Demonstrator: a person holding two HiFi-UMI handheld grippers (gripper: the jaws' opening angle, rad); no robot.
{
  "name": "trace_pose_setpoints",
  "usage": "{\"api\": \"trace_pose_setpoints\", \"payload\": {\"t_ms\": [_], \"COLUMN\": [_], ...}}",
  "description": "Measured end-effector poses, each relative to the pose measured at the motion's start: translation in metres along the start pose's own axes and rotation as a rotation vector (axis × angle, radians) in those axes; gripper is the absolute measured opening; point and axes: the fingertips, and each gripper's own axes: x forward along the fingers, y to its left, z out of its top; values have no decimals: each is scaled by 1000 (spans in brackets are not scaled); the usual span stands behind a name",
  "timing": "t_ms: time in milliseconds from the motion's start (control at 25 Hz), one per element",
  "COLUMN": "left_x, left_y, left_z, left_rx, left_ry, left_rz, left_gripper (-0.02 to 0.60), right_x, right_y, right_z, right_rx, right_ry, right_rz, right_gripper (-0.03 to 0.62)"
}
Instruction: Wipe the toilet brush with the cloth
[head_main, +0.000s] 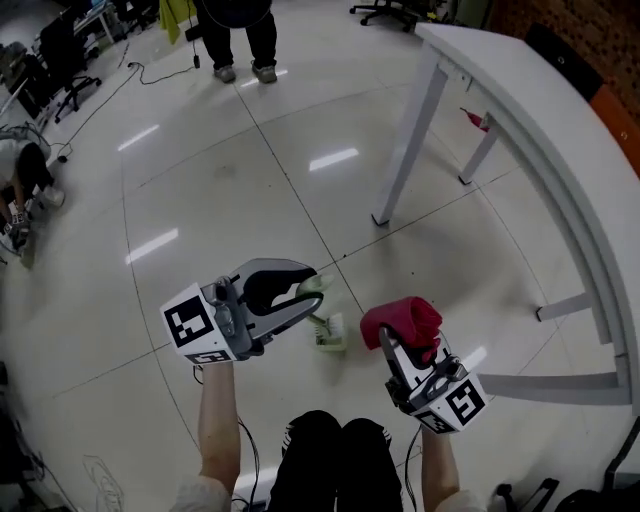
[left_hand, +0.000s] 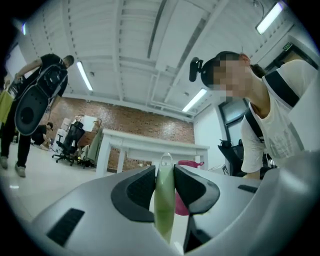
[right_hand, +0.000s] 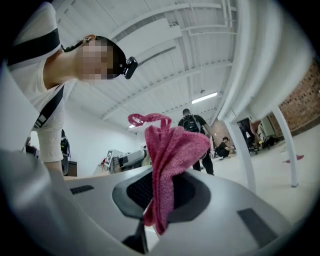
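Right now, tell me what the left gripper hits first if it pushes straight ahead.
Probably the pink terry cloth held by the right gripper, just past the pale green brush handle the left gripper grips; depth is unclear.

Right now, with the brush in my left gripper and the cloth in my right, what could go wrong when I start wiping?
1. The left gripper pinches the toilet brush only on its thin green handle; wiping pressure may twist it or make it slip.
2. The right gripper holds just a fold of the cloth, with most of it bunched loose beyond the jaws; it could pull free.
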Motion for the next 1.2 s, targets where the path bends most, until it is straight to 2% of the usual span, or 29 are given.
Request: {"api": "trace_pose_setpoints", "payload": {"t_ms": [160,280,360,440,560,760,880,960,1080,1200], "left_x": [12,21,16,5,-3,-18,3,16,22,26], "left_y": [-21,-67,-102,-128,-156,-184,-187,-187,-186,-185], "left_z": [197,358,450,508,545,560,558,558,561,566], "left_rx": [-34,-34,-19,-12,5,44,43,34,16,17], "left_ry": [-43,-104,-157,-186,-197,-140,-138,-135,-130,-127], "left_rz": [36,48,27,25,9,-10,-21,-19,8,33], "left_gripper": [123,123,123,123,121,122,122,121,122,123], "right_x": [51,73,87,97,97,103,106,106,104,104], "right_y": [47,94,128,166,210,288,295,292,291,290], "right_z": [191,337,409,454,494,519,517,516,519,518], "right_rx": [20,42,44,56,70,27,19,39,128,175], "right_ry": [-12,4,13,9,-38,-61,-45,-52,-119,-154], "right_rz": [-15,-58,-73,-37,40,192,279,308,326,324], "right_gripper": [31,31,31,31,31,31,31,31,31,31]}}
